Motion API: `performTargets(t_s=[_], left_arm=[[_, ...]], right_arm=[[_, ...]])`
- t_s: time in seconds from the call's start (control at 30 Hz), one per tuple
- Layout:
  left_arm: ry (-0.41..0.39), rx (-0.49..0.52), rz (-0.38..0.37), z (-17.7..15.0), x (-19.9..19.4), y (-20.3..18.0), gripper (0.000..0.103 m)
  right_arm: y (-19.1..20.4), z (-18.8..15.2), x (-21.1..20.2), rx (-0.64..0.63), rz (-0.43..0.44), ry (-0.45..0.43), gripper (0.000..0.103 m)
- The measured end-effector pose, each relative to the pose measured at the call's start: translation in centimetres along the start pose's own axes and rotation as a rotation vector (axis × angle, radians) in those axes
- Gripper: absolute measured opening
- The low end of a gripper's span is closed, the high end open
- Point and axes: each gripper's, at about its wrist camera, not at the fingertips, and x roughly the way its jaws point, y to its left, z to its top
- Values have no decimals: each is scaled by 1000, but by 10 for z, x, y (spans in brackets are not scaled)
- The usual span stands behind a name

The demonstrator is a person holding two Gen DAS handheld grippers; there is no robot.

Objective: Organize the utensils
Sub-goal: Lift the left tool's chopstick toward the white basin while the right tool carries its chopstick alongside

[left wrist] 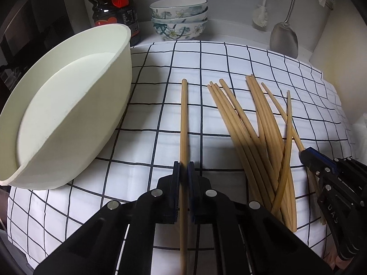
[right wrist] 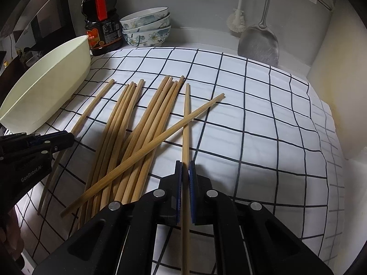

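My left gripper (left wrist: 184, 171) is shut on a single wooden chopstick (left wrist: 184, 123) that points forward over the checked cloth, just right of the cream oval tub (left wrist: 66, 114). A pile of several chopsticks (left wrist: 254, 137) lies to its right. My right gripper (right wrist: 185, 171) is shut on another chopstick (right wrist: 186, 123) at the right edge of the same pile (right wrist: 135, 137). In the right wrist view the left gripper (right wrist: 66, 138) shows at the left; in the left wrist view the right gripper (left wrist: 307, 157) shows at the right. The tub (right wrist: 45, 91) looks empty.
A checked cloth (right wrist: 252, 126) covers the counter. At the back stand a dark sauce bottle (right wrist: 102, 29) and stacked floral bowls (right wrist: 146, 27). A metal spatula (right wrist: 259, 41) and a white brush (right wrist: 236, 20) hang on the back wall. A pale wall closes the right side.
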Motion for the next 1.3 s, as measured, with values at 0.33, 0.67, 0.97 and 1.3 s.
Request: performTargets(t_s=[0.33, 0.67, 0.97, 1.3], left_arm=[[-18, 13, -55, 7, -20, -3, 7], [-43, 11, -76, 19, -34, -1, 7], [-78, -12, -85, 30, -55, 14, 7], [-130, -74, -45, 41, -91, 71, 7]], right_arm=[[-13, 2, -20, 56, -38, -20, 6], [-35, 20, -35, 119, -83, -67, 6], [-24, 34, -54, 108, -64, -108, 6], [42, 59, -74, 51, 44, -140, 6]])
